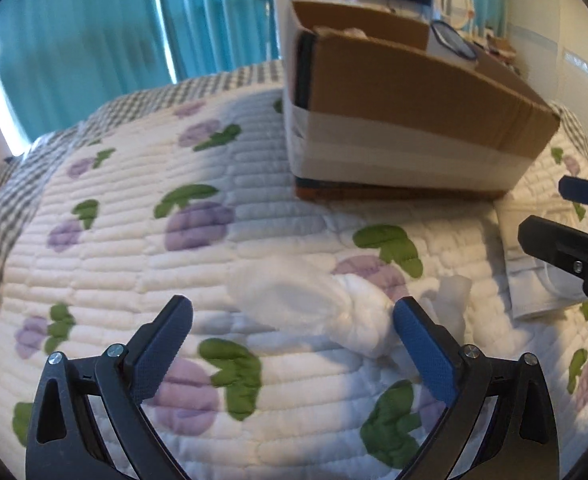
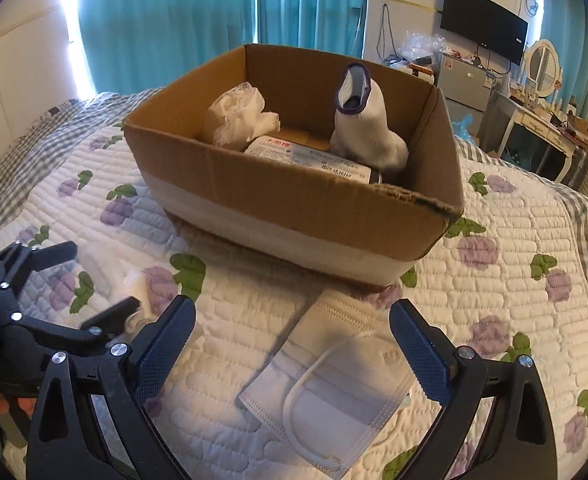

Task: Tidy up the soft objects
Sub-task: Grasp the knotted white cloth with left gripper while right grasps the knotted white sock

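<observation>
A crumpled white soft bundle [image 1: 334, 312] lies on the quilted bed [image 1: 134, 248], just ahead of my left gripper [image 1: 292, 314], whose blue pads stand wide apart around it without touching. A white face mask [image 2: 334, 392] with ear loops lies flat between the spread fingers of my right gripper [image 2: 292, 316], also open and empty. Behind both stands an open cardboard box [image 2: 294, 208] holding a white sock with a purple cuff [image 2: 364, 124] and a crumpled white cloth [image 2: 240, 114]. The mask [image 1: 530, 280] also shows at the right edge of the left wrist view.
The box rests on the floral quilt, with a printed packet [image 2: 306, 158] on its floor. Teal curtains [image 2: 198, 20] hang behind the bed. A wall television [image 2: 484, 22], small fridge [image 2: 464, 82] and dressing table [image 2: 542, 124] stand at the far right. The left gripper [image 2: 90, 280] shows at the right wrist view's left edge.
</observation>
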Tool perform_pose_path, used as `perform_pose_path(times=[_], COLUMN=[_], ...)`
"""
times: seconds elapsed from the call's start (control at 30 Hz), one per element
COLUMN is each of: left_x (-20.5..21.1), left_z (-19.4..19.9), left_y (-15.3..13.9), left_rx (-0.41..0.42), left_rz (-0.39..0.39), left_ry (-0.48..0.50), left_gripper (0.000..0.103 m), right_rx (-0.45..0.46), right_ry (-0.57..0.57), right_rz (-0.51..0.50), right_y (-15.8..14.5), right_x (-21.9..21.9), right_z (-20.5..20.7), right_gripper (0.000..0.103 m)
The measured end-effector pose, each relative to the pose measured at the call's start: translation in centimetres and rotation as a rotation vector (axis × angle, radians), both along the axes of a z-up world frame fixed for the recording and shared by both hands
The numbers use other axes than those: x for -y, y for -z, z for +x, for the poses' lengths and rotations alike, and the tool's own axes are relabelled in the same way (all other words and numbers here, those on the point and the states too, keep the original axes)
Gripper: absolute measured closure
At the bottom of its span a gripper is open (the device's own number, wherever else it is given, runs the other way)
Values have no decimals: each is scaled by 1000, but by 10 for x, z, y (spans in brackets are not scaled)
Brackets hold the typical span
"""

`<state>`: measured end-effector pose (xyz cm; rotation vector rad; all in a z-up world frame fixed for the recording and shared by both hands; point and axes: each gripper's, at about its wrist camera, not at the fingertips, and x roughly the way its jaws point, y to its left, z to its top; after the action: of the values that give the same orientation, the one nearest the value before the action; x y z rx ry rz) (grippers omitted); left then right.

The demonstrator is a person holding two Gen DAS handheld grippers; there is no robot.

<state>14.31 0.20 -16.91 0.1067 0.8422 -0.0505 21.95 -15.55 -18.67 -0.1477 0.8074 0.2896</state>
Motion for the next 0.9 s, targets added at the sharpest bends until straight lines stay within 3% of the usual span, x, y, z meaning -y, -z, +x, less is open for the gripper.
perform_pose_path(times=[0.13,0.2,0.23,0.3,0.4,0.57,0.9], left_x=[4,3,3,8,13,-6,-33], left_z=[1,0,-1,-7,-15,-26,-27], left_y=[6,5,5,2,-6,-28,-26], left_rx=[-33,-47,-55,-57,-15,14,-46], left_rz=[-59,-107,-134,-164,-115,-132,-52], left_ry=[48,69,86,121,98,53,13], left_gripper=[32,60,68,73,74,75,74], right_rx=[1,0,-1,0,5,14,-18], right_ry=[0,1,1,-2,-8,-25,-139], right_rz=[5,7,7,4,1,3,1], right_y=[2,3,3,5,7,7,19], right_x=[-2,-2,-2,-4,-7,-12,-45], right_z=[-4,-5,-6,-6,-8,-11,-16], right_gripper=[5,5,5,5,5,5,5])
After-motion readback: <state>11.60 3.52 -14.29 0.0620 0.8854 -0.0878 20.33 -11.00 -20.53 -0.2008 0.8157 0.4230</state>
